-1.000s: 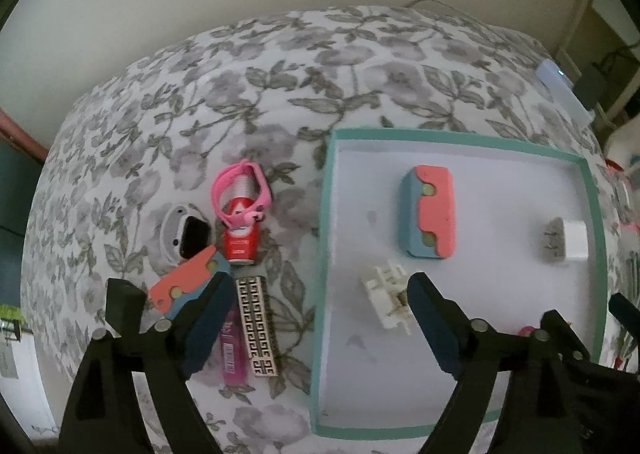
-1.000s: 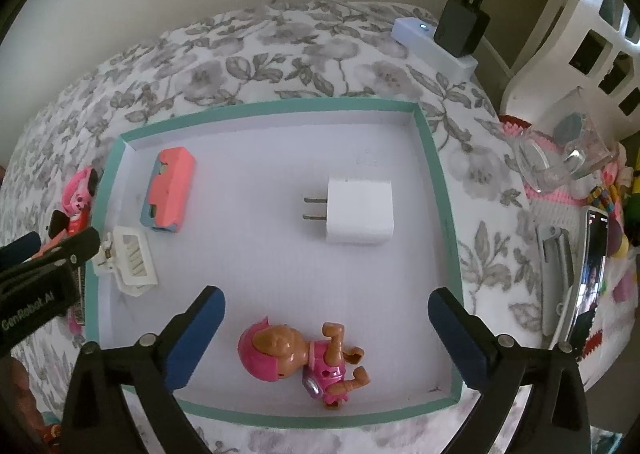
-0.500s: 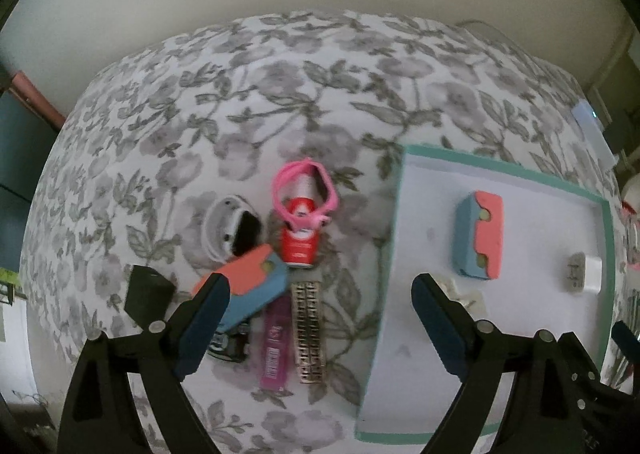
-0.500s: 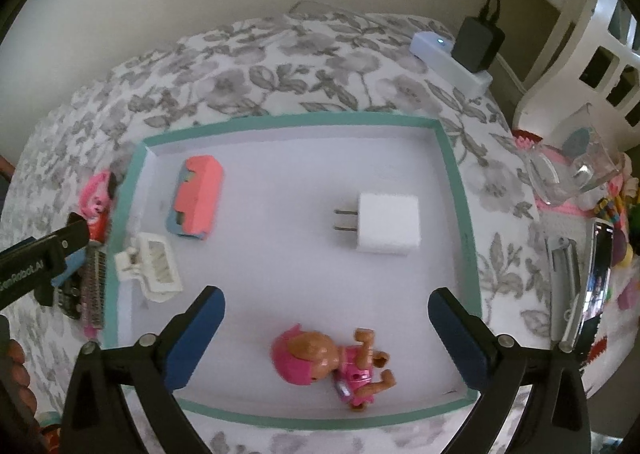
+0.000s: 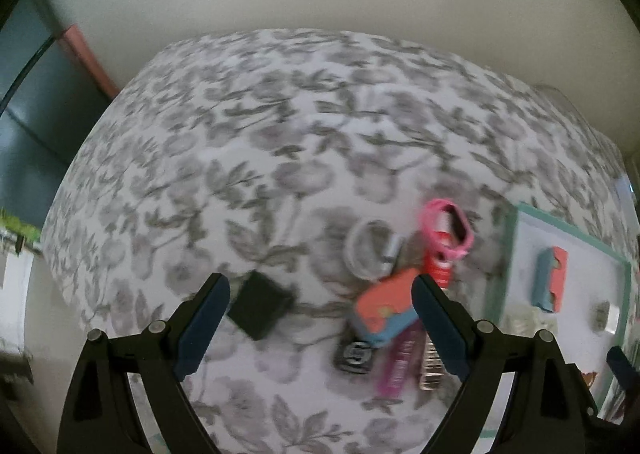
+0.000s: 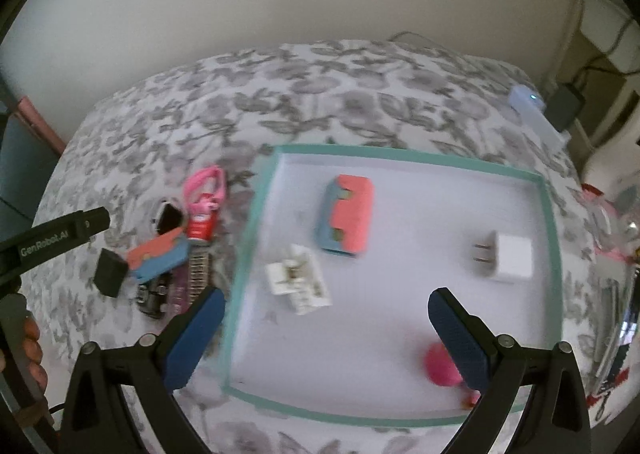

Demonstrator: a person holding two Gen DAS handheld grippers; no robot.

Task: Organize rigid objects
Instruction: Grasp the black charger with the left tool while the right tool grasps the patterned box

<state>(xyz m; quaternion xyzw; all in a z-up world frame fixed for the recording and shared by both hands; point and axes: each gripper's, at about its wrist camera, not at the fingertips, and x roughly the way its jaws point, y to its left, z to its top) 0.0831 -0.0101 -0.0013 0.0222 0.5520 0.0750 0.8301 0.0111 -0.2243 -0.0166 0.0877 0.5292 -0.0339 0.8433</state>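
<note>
Left claw (image 5: 320,318) wide open, empty, over pile left of tray (image 6: 256,206). Should centre on black block (image 5: 260,304), then close. Right claw (image 6: 326,328) open, empty.

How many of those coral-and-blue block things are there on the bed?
2. One coral-and-blue block lies inside the teal-rimmed tray, toward its far side. The other block sits in the cluttered pile on the floral cover left of the tray. More could be hidden underneath.
</note>
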